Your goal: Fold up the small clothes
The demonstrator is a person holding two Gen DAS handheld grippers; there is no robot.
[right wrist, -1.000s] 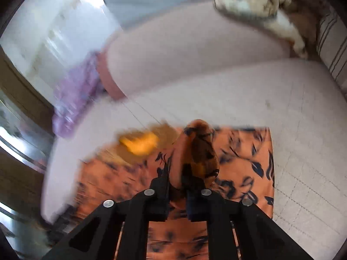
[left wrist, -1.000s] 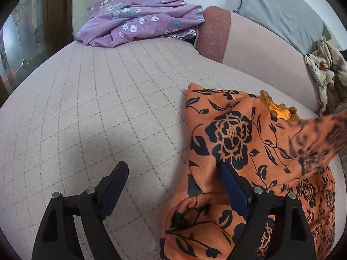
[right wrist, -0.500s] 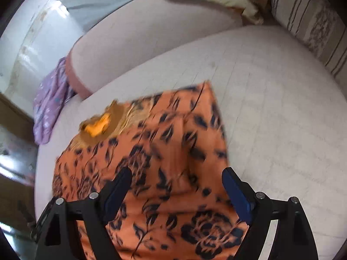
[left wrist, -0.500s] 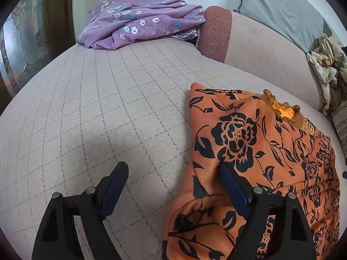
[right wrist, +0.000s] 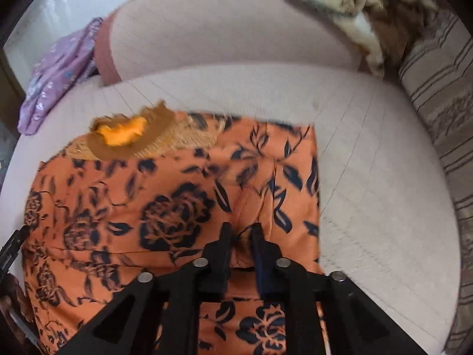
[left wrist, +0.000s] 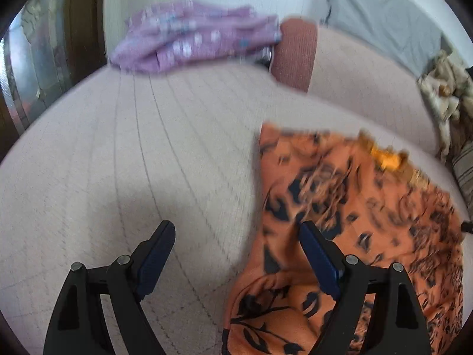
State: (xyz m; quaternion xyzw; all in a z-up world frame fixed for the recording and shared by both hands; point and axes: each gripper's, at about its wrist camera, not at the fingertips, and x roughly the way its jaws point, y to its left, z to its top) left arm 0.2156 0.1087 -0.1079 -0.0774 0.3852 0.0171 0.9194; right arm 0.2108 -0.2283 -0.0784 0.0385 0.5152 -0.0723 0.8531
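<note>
On a pale quilted sofa seat, the right gripper has just closed its jaws, pinching a ridge of the orange floral garment near its right edge; half a sec. earlier the jaws stood wide above flat cloth. The left gripper hangs open over the garment's left edge, holding nothing, w/ one finger above the fabric and the other above bare seat. The garment lies spread flat, frilled neckline toward the backrest. The fresh pinch probably starts the next fold. A purple floral cloth sits well apart.
</note>
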